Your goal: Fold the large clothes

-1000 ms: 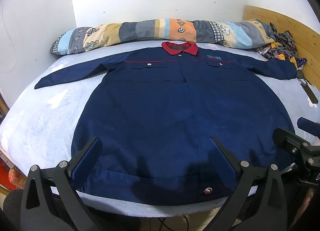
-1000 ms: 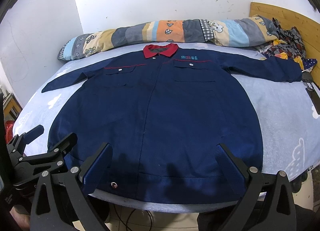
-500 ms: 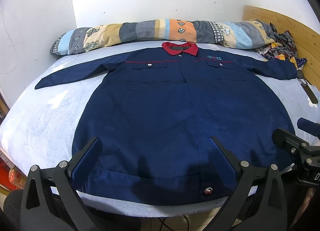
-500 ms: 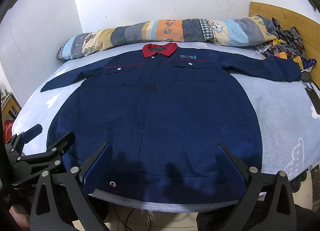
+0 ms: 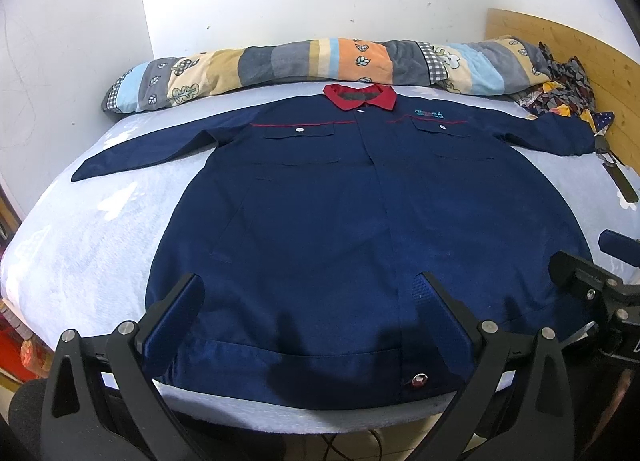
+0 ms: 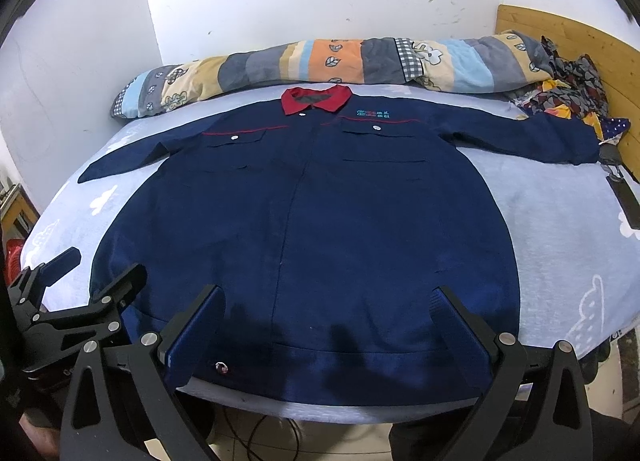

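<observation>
Navy work jacket (image 5: 360,229) lies face up, spread flat across the middle of the frame in both wrist views. Red collar (image 5: 360,95) at top centre, hem along the lower edge near the bed's front edge. Both sleeves out sideways: left-of-frame sleeve (image 5: 148,155) reaches the upper left, the other sleeve (image 5: 548,135) the upper right. Two flapped chest pockets, red piping above them, front placket closed.

Left gripper (image 5: 310,299): fingers wide apart, nothing between them, poised over the hem at lower centre. Right gripper (image 6: 328,311): likewise spread wide and empty, over the hem in its own view. Each gripper shows at the edge of the other's view.

Step, as judged: nothing folded yet; the garment is laid out and the first fold is still to start. Next move probably calls for pinching a sleeve or side edge and carrying it across the body, keeping the cloth flat.

Writing: teal embroidered mark (image 6: 374,113) above the pocket right of centre; too small to read, possibly a company logo.

Surroundings: pale blue bed sheet (image 6: 560,245) with white cloud prints; rolled patchwork quilt (image 5: 328,63) along the top; patterned cloth heap (image 6: 568,81) at upper right by a wooden headboard (image 6: 576,35); a dark strap-like item (image 6: 624,197) at the right edge.
</observation>
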The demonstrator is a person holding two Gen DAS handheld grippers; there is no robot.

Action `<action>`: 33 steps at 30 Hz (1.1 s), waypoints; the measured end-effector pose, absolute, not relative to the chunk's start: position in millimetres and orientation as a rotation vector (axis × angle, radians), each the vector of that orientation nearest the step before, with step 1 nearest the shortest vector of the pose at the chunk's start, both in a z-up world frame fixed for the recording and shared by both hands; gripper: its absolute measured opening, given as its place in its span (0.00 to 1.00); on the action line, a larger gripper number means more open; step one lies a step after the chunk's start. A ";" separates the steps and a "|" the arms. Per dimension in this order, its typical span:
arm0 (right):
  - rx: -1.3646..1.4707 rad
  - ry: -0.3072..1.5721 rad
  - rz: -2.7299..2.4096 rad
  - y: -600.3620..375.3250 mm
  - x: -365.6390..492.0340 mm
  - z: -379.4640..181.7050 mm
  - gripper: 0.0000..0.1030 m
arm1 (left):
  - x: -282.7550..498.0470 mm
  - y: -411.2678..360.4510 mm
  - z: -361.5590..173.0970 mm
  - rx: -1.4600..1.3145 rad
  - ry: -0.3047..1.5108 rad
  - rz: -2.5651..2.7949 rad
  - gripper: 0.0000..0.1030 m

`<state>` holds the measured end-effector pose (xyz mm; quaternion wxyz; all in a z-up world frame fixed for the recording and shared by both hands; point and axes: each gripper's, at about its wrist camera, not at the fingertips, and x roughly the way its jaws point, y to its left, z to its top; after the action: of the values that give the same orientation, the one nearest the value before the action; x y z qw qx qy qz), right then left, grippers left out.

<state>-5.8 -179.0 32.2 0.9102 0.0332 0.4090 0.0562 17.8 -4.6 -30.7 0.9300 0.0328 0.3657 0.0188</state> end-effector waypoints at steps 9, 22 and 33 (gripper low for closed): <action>0.106 0.848 0.110 -189.8 -4.0 34.0 1.00 | 14.4 -8.6 -24.0 0.079 0.725 0.017 1.00; 0.445 0.730 0.036 -355.7 36.6 90.9 1.00 | 56.5 -51.9 68.6 -0.011 0.605 -0.334 1.00; 0.893 0.700 -0.235 -613.1 129.4 42.7 0.70 | 150.8 -64.5 1.4 0.016 0.721 -0.329 1.00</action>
<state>129.4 -613.1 42.7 0.8367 0.4221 0.3307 -0.1110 150.8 -64.5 1.4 0.9225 0.0078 0.3512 -0.1601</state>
